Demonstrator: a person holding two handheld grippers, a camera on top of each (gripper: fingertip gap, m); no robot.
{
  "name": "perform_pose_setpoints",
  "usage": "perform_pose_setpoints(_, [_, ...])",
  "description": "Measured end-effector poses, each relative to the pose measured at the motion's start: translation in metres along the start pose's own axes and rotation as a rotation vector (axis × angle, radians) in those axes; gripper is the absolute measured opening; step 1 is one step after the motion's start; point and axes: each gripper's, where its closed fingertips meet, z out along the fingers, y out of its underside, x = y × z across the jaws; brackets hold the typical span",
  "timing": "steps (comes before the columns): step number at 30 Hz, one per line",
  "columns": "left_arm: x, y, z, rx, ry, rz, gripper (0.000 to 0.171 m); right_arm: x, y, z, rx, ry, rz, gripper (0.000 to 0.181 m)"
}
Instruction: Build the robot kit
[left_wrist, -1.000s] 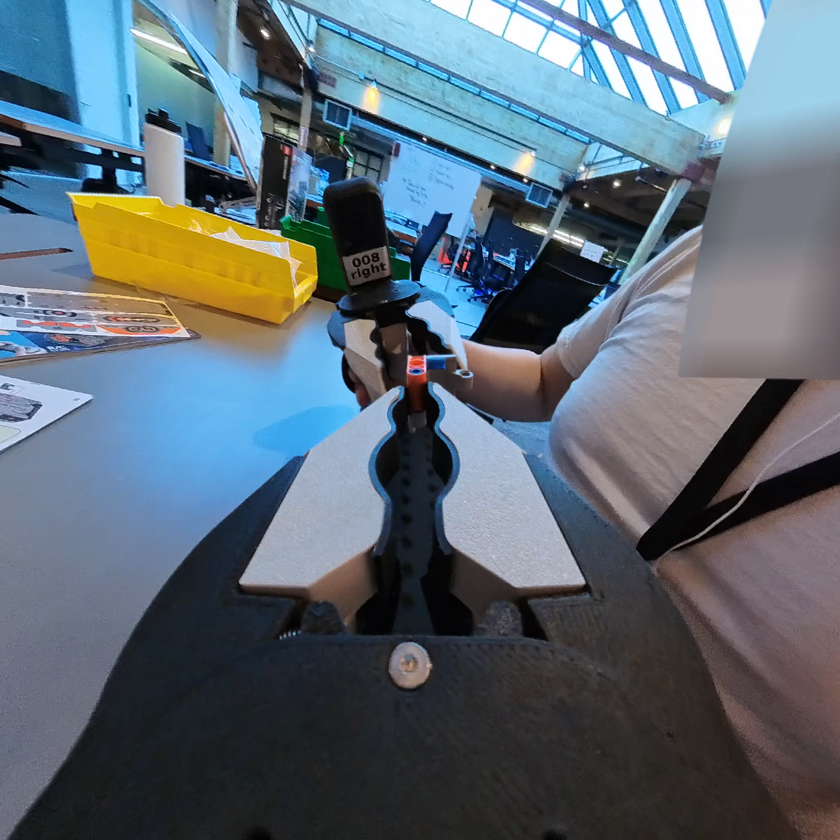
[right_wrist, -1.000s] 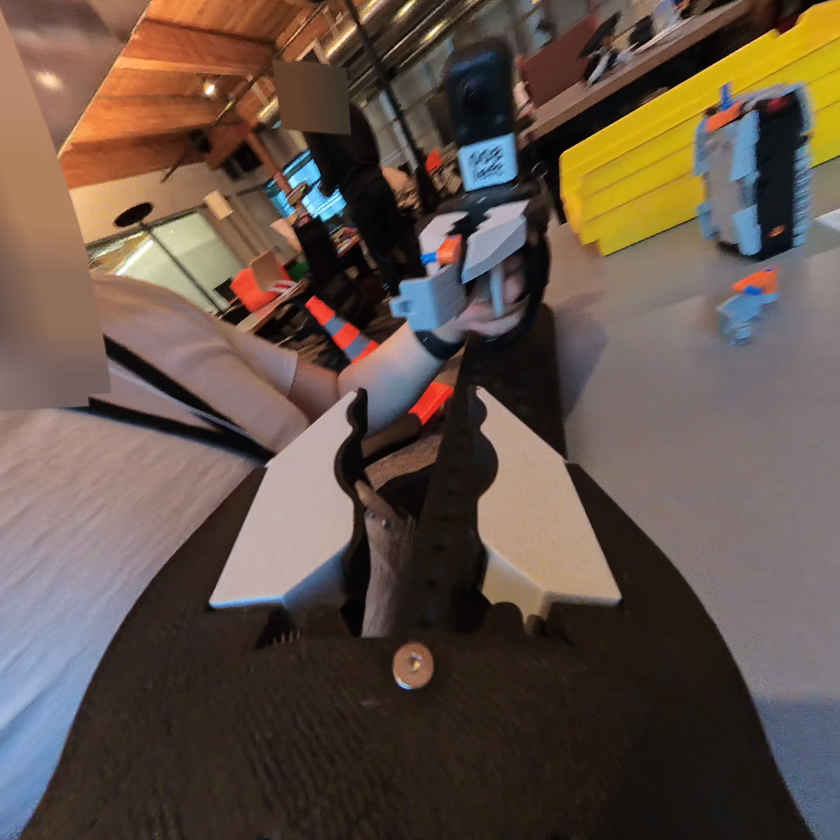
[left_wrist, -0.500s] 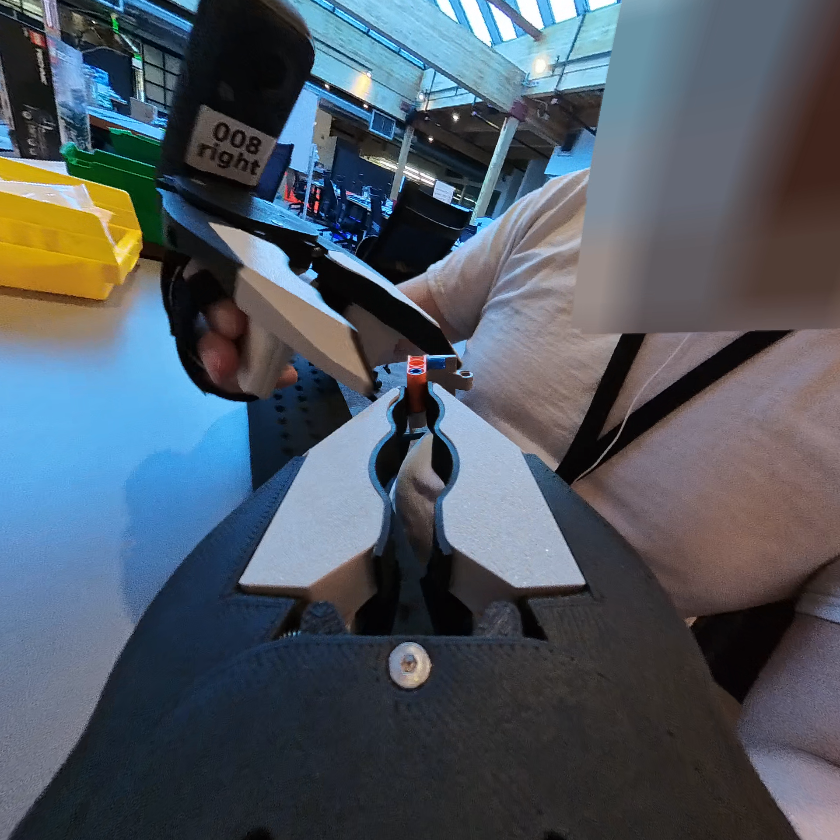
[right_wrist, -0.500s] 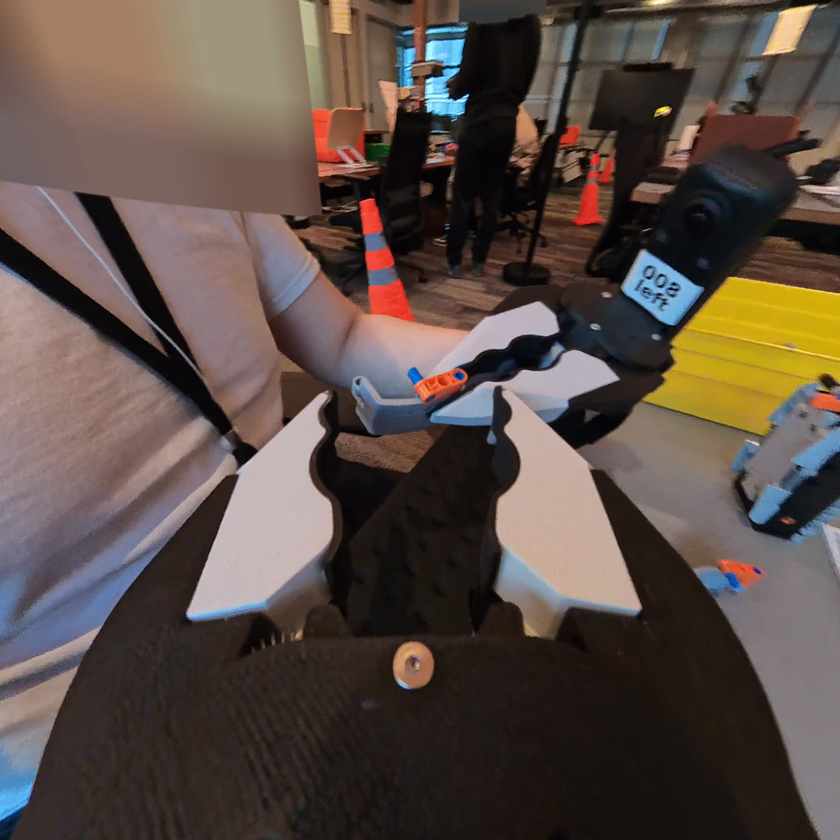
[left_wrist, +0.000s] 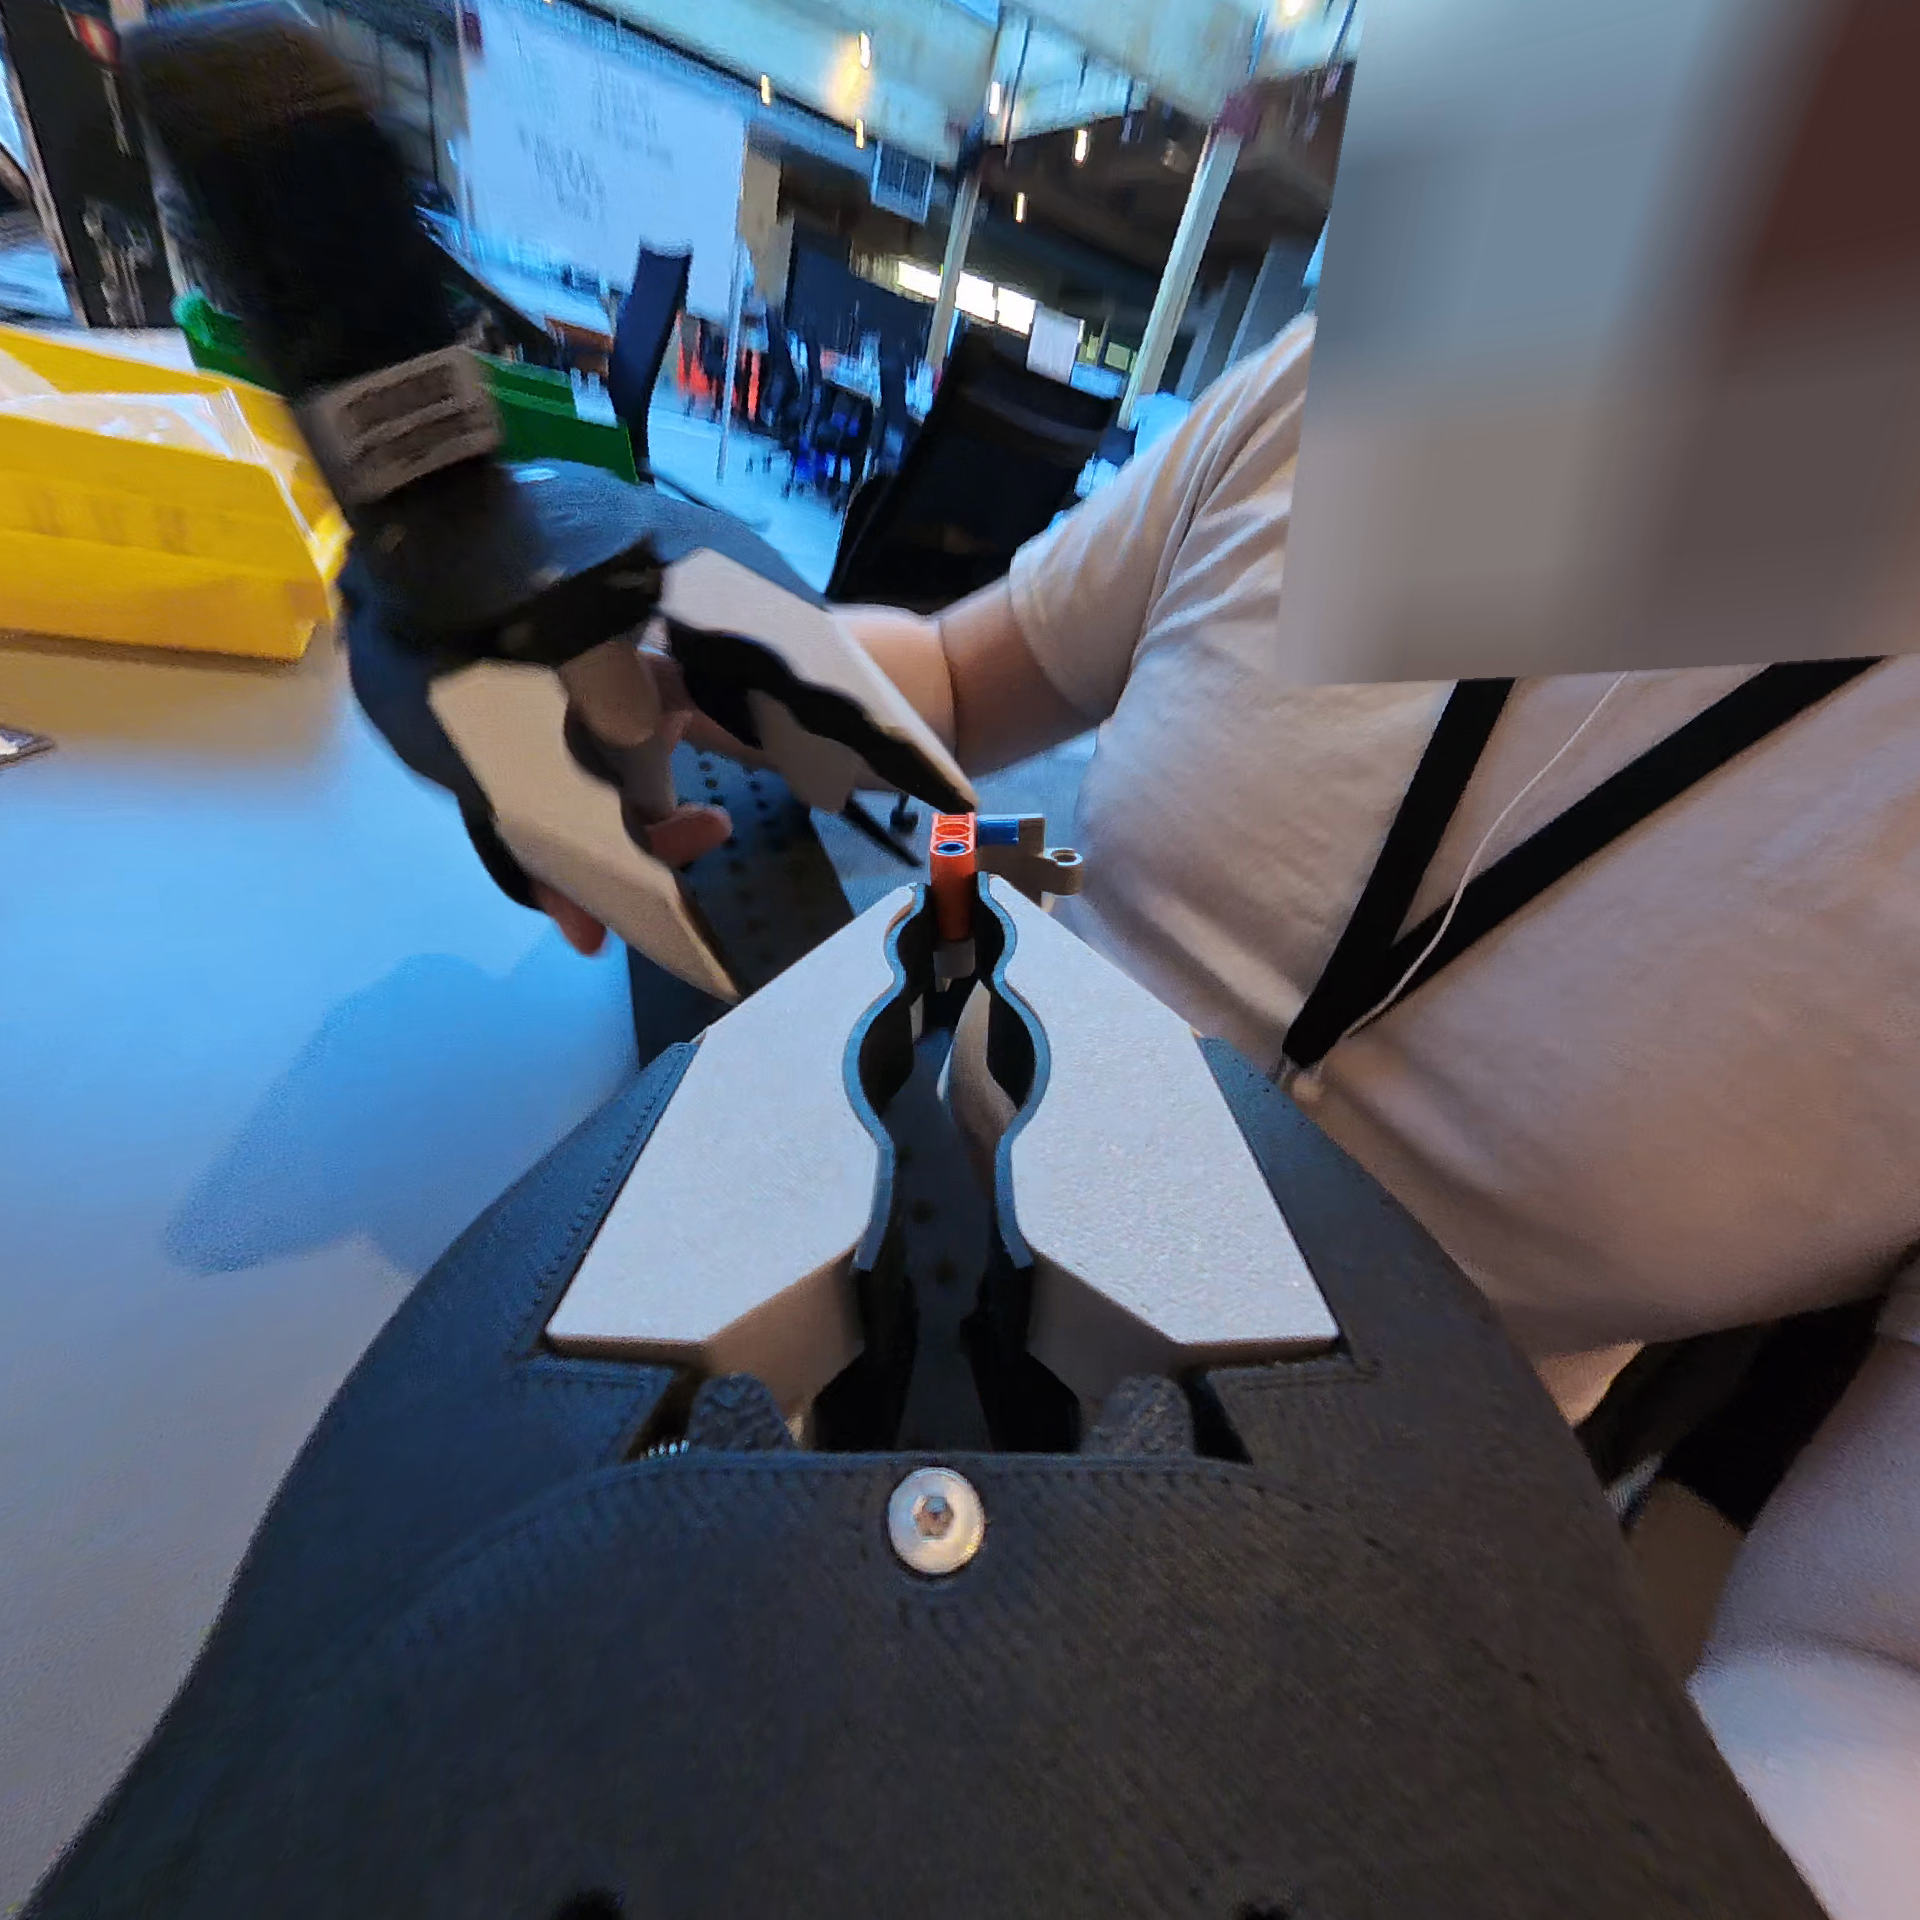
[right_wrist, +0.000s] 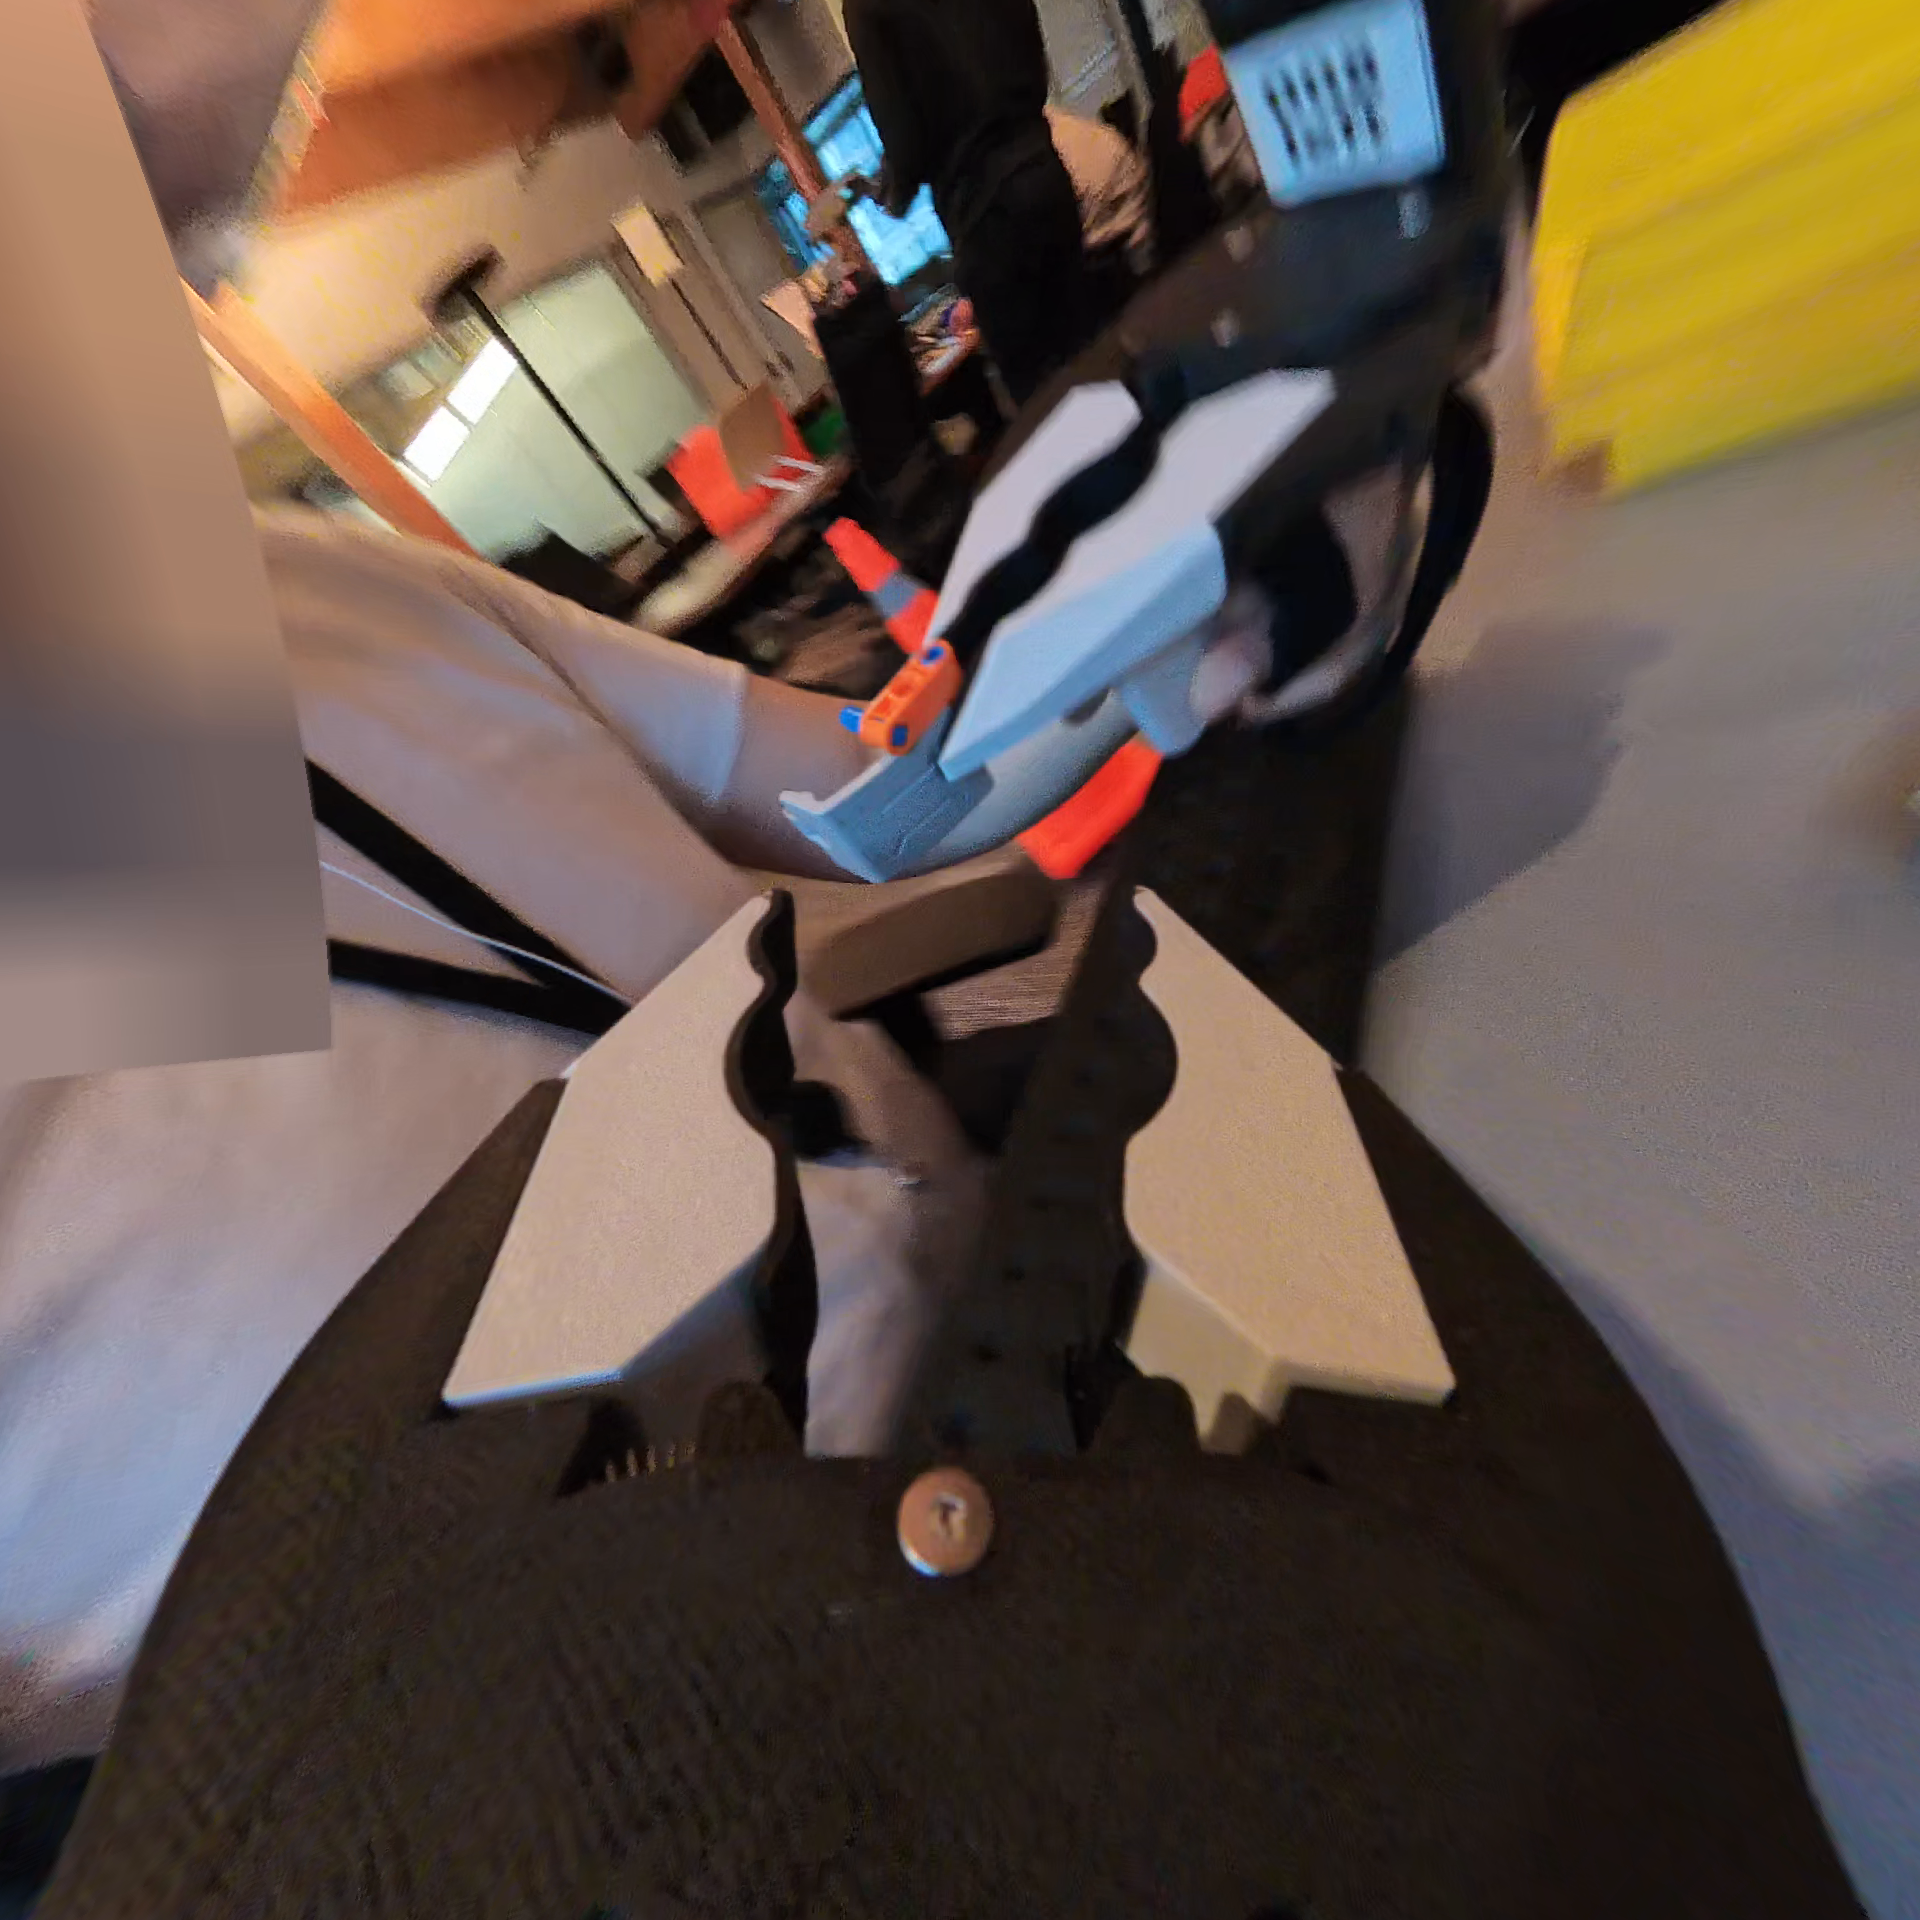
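Room: a large open hall with skylights, wooden beams, office chairs and orange traffic cones (right_wrist: 883, 582) on the floor beyond the table; much of it is blurred
Table: a smooth grey table (left_wrist: 208, 1039) with a black perforated mat (left_wrist: 769, 883) lying at its near edge in front of a seated person in a pale T-shirt (left_wrist: 1403, 987)
Bins: a yellow bin (left_wrist: 156, 520) stands at the far left of the table in the left wrist view, a green bin (left_wrist: 540, 416) just behind it; the yellow bin (right_wrist: 1714, 239) also shows at the top right of the right wrist view
Left gripper: the left gripper (left_wrist: 951, 904) has its fingers clenched on a small brick assembly (left_wrist: 951, 873), pinching the orange piece near their tips
Brick assembly: an orange holed piece standing upright between the fingers, a blue pin at its top and a grey bracket reaching out to the right; in the right wrist view the brick assembly (right_wrist: 904, 717) hangs above the mat, close to the person's forearm
Right gripper: the right gripper (right_wrist: 961, 914) has its fingers released and spread wide, with nothing between them; in the left wrist view one fingertip of the right gripper (left_wrist: 831, 862) reaches just beside the top of the orange piece, and whether it touches cannot be told
Hand: a hand (left_wrist: 634, 790) grips the right gripper's handle, above the mat
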Motion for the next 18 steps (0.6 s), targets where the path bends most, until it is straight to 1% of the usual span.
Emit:
perform_pose_setpoints(3, [0.006, -0.002, 0.005, -0.08, 0.009, 0.056, 0.005, -0.007, -0.003, 0.002, 0.027, -0.213, 0.424, 0.062])
perform_pose_setpoints(4, [0.008, -0.002, 0.007, -0.103, 0.012, 0.078, 0.005, -0.01, -0.006, 0.003, 0.037, -0.276, 0.515, 0.06])
perform_pose_setpoints(5, [0.01, -0.003, 0.009, -0.122, 0.014, 0.098, 0.005, -0.011, -0.006, 0.006, 0.028, -0.311, 0.549, 0.053])
perform_pose_setpoints(6, [0.012, -0.005, 0.01, -0.132, 0.016, 0.117, 0.005, -0.009, -0.003, 0.01, 0.008, -0.304, 0.543, 0.05])
perform_pose_setpoints(8, [0.014, -0.007, 0.011, -0.138, 0.011, 0.146, 0.005, -0.011, 0.006, 0.017, -0.049, -0.3, 0.509, 0.054])
perform_pose_setpoints(9, [0.014, -0.006, 0.011, -0.143, 0.009, 0.149, 0.005, -0.018, 0.006, 0.017, -0.066, -0.343, 0.51, 0.054])
perform_pose_setpoints(12, [0.016, -0.002, 0.012, -0.162, 0.008, 0.147, 0.005, -0.033, -0.003, 0.018, -0.031, -0.435, 0.553, 0.054])
perform_pose_setpoints(15, [0.018, 0.002, 0.015, -0.175, 0.014, 0.165, 0.005, -0.041, -0.002, 0.023, -0.038, -0.453, 0.586, 0.039])
perform_pose_setpoints(18, [0.021, 0.004, 0.019, -0.184, 0.038, 0.162, 0.005, -0.044, 0.01, 0.028, -0.093, -0.404, 0.537, 0.027])
